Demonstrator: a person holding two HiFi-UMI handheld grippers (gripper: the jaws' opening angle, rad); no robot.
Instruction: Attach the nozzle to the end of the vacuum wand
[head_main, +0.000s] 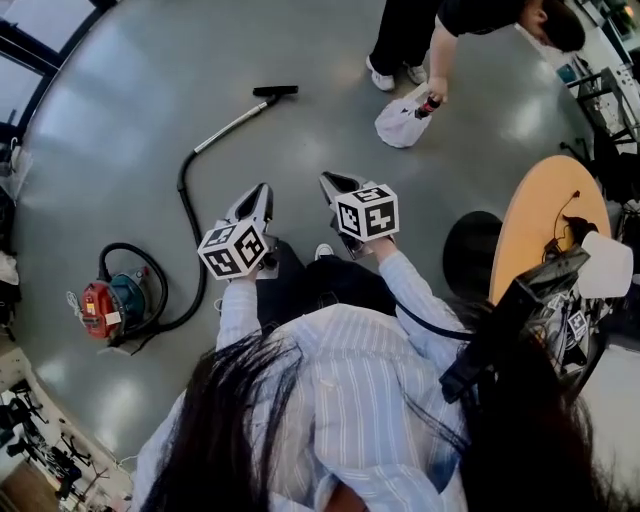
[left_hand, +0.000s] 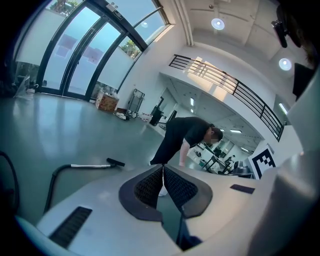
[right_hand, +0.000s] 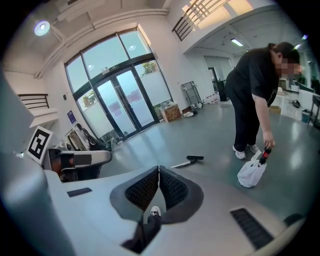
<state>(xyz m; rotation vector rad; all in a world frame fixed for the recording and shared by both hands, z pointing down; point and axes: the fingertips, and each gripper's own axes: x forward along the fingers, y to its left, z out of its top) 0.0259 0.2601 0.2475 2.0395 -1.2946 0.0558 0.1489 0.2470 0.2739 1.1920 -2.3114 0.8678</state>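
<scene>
Black nozzle (head_main: 276, 91), seemingly touching silver wand (head_main: 232, 124), both flat on floor (head_main: 110, 90)

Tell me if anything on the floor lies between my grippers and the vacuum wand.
Nothing visible does. Only bare floor lies between the left gripper, the right gripper and the wand, with the black nozzle at its far end. The bending person and the white bag are off to the right of that path.
</scene>
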